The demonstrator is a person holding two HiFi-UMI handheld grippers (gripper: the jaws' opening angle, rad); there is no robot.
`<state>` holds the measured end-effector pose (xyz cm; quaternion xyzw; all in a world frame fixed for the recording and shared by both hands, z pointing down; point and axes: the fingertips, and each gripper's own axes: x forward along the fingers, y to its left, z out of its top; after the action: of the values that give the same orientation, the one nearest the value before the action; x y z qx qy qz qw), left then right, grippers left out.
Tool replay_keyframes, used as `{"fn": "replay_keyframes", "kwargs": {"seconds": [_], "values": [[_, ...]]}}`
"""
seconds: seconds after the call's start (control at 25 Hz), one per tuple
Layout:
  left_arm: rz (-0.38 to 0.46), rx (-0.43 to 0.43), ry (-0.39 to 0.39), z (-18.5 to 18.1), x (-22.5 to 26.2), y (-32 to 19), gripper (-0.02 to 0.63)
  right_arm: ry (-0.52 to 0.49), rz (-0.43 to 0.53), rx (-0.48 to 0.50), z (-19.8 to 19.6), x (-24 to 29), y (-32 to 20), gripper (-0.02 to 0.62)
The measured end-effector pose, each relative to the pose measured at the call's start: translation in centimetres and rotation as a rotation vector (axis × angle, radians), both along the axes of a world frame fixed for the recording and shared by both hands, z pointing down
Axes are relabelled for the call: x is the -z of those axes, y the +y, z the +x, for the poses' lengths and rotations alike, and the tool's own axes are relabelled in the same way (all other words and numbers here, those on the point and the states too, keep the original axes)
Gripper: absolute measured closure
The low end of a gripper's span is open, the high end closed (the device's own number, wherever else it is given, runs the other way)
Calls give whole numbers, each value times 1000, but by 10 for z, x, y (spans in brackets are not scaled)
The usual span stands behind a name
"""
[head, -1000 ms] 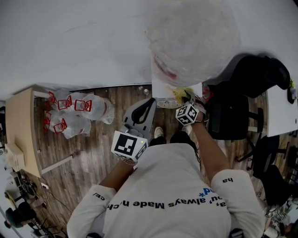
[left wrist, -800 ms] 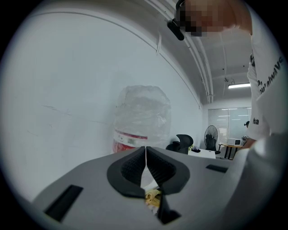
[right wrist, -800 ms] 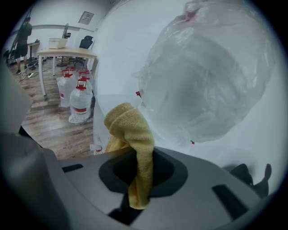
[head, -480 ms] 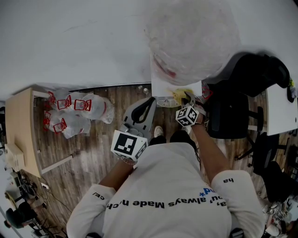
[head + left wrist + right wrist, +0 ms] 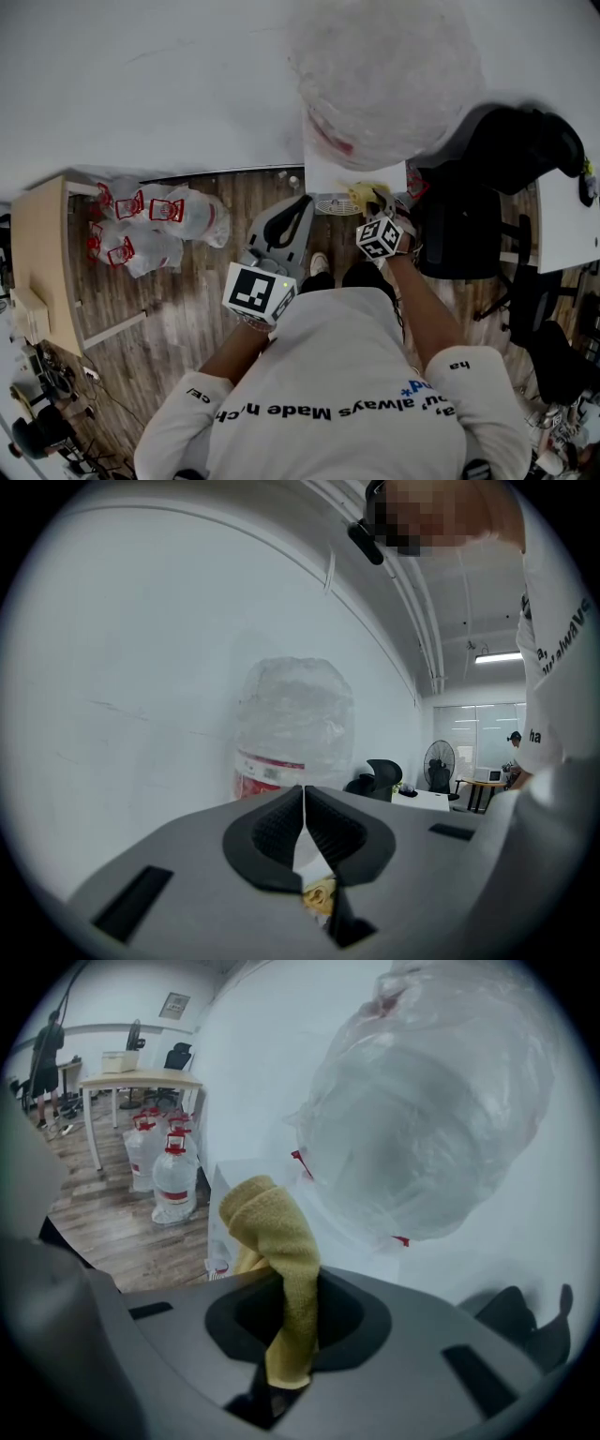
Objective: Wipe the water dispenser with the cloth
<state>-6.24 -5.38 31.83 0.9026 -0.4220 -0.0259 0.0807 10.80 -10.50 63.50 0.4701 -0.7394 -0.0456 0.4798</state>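
Note:
The water dispenser point(image 5: 349, 174) is a white cabinet against the wall, with a plastic-wrapped water bottle point(image 5: 384, 75) on top. My right gripper point(image 5: 376, 204) is shut on a yellow cloth point(image 5: 365, 194) and holds it at the dispenser's front top edge. In the right gripper view the cloth point(image 5: 280, 1237) stands folded up out of the right gripper point(image 5: 295, 1286), just below the bottle point(image 5: 427, 1119). My left gripper point(image 5: 302, 204) hangs left of the dispenser, shut and empty. In the left gripper view the left gripper point(image 5: 303, 801) has its jaws closed, pointing at the bottle point(image 5: 295, 719).
Spare water bottles with red caps point(image 5: 155, 225) stand on the wooden floor to the left, next to a light wooden table point(image 5: 37, 262). A black office chair point(image 5: 469, 225) stands close on the right, by a white desk point(image 5: 567, 220). The white wall is behind.
My right gripper with the cloth has slid slightly down and right along the dispenser's front. The left gripper has stayed put.

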Motion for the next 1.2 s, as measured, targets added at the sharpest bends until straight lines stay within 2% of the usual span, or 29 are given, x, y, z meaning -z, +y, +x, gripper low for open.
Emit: {"fn": "replay_keyframes", "kwargs": {"seconds": [0.28,0.52,0.72,1.2], "values": [[-7,13,-6,1,-4,-4,580,-42,56,-58,38,21,-15,535],[-5,14,-3,9,-5,-3,580,-6,104,-95,83,43,-53,535],[-9,31,-14,14,-3,-4,580,30,106,-102,108,46,-82,535],[-31,85,-20,28,-7,-17,580,86,95,-23,116,35,-144,534]]}}
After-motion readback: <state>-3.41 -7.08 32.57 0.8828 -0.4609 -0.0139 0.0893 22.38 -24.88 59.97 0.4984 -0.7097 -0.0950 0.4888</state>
